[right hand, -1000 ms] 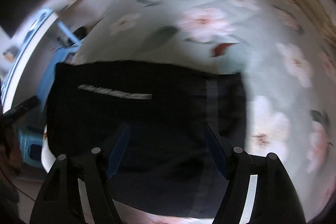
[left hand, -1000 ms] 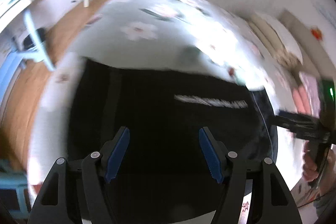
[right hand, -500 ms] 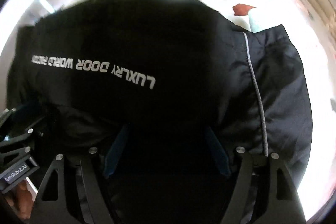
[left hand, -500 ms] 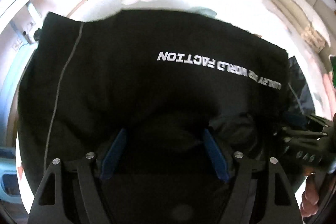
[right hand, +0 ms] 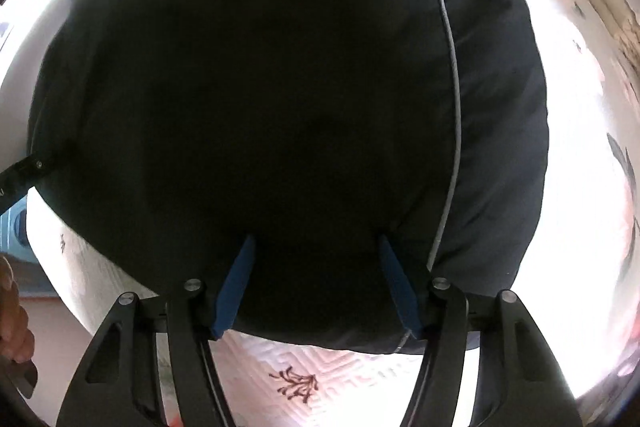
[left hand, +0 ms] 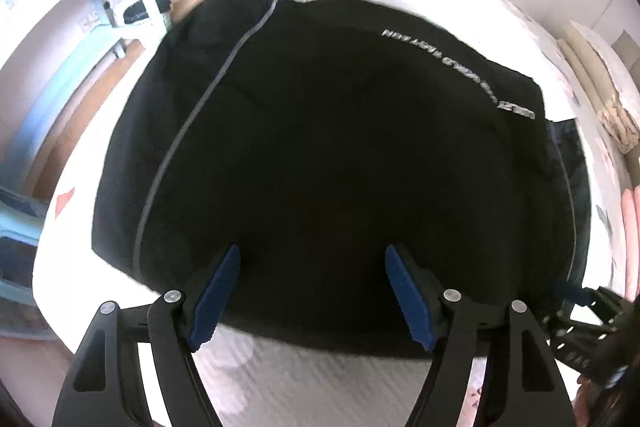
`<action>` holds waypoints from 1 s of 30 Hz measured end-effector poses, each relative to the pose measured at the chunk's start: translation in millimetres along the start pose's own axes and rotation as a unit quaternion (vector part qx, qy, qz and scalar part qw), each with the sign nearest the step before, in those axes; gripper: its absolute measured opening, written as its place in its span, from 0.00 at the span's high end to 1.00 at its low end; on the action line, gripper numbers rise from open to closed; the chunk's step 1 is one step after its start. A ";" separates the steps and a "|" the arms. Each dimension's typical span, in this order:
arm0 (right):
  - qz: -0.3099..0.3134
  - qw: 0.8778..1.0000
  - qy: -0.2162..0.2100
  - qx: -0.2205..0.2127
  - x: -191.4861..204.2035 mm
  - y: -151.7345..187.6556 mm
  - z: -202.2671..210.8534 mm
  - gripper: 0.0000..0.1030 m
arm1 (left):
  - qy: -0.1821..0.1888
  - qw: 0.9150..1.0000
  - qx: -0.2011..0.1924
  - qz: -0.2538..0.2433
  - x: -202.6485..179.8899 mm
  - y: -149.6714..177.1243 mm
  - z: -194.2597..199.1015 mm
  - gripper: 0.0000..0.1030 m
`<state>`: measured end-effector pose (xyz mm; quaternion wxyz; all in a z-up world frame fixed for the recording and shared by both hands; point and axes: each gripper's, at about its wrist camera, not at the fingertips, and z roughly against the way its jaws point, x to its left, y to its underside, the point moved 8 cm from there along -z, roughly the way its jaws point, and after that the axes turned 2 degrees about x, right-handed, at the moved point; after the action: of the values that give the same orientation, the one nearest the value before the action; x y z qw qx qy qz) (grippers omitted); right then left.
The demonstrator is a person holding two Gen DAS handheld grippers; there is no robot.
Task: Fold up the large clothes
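On bedspread (right hand: 328, 359), folded black jacket (right hand: 280, 99)

A black jacket (left hand: 340, 155) lies spread over the bed (left hand: 320, 379), filling the middle of the view. Grey piping runs from 11 o'clock down to 8 o'clock, and white lettering sits near 1 o'clock. The left gripper (left hand: 312, 291) is at 6 o'clock, its 2 blue-padded fingers (left hand: 216, 295) spread apart over the jacket's near edge. The right gripper (left hand: 588, 327) shows at 4 o'clock.

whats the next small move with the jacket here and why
Probably ease both tools back off the jacket. The left tool and right tool are open, and it lies folded on the bed.
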<state>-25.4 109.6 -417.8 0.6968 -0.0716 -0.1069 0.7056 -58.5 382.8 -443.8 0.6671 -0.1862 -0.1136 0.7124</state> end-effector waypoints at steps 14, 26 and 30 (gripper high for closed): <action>-0.050 0.997 -0.010 0.065 -39.7 143.8 79.4 0.29 | -0.021 0.997 -0.025 -0.071 -56.0 91.0 135.9 0.26; -0.081 0.995 0.019 -0.054 -71.6 94.1 238.7 0.25 | -0.038 0.988 -0.119 -0.094 -107.0 56.3 285.1 0.25; -0.082 0.993 0.046 -0.078 -54.7 89.8 288.3 0.21 | -0.074 0.975 -0.160 -0.132 -122.8 54.0 332.0 0.24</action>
<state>-183.4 39.8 -164.2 0.7486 -0.1492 -0.1345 0.6318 -240.9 285.2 -151.6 0.7066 -0.2204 -0.2988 0.6024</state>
